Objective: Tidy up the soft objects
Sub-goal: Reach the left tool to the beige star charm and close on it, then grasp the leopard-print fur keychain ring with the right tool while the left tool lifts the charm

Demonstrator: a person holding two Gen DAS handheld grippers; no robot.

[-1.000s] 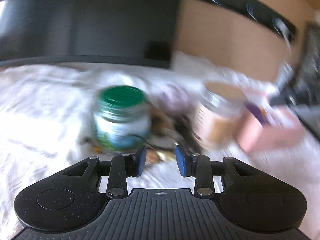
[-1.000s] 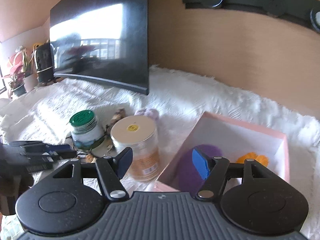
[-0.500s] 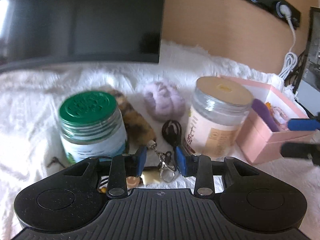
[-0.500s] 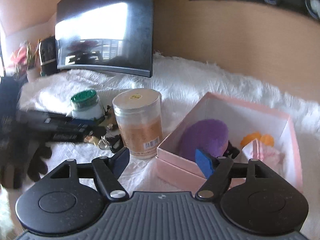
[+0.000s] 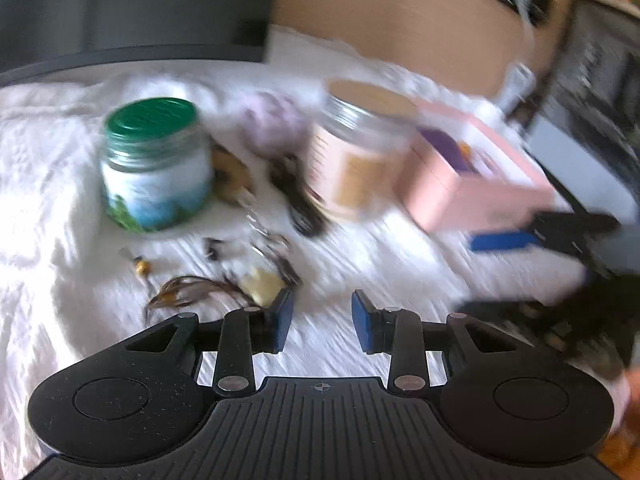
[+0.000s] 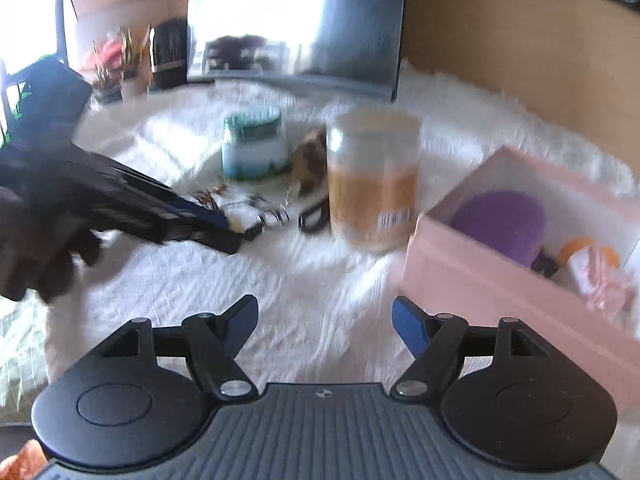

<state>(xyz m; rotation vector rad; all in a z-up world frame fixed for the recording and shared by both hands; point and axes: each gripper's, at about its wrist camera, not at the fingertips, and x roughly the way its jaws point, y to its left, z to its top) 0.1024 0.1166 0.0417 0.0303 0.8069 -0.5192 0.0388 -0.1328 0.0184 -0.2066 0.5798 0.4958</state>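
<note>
Left gripper (image 5: 322, 316): jaws part open and easing closed a touch, nothing between the blue pads. It hangs low over the white fluffy cloth (image 5: 60, 200) that covers the desk. A small cream charm (image 5: 264, 284) and brown feathery strands lie just ahead of its left finger. Half a second ago the pads framed the key-ring tangle (image 5: 268, 240). Now the tangle sits further ahead, so I read that as a pull-back with no pick made. The view is blurred, so this is only a rough read.

Right gripper (image 6: 324, 320): released, jaws wider than a second ago, empty. It has dropped low, close to the near wall of the pink rectangular cardboard box (image 6: 480, 280) on the right side of the desk.

Already in the box: a purple plush lump (image 6: 500, 224) and something orange (image 6: 580, 248).

Still out, mid-desk:
- The lilac fluffy ball (image 5: 272, 120) sits behind the clutter, between the green-lidded glass jar (image 5: 154, 164) and the tan-lidded clear jar (image 5: 360, 148).
- The brown mottled furry keychain (image 5: 230, 172) lies just beside the green-lidded jar.

My read is two soft items to go. The jars crowd both of them, so I expect a tight approach.
</note>
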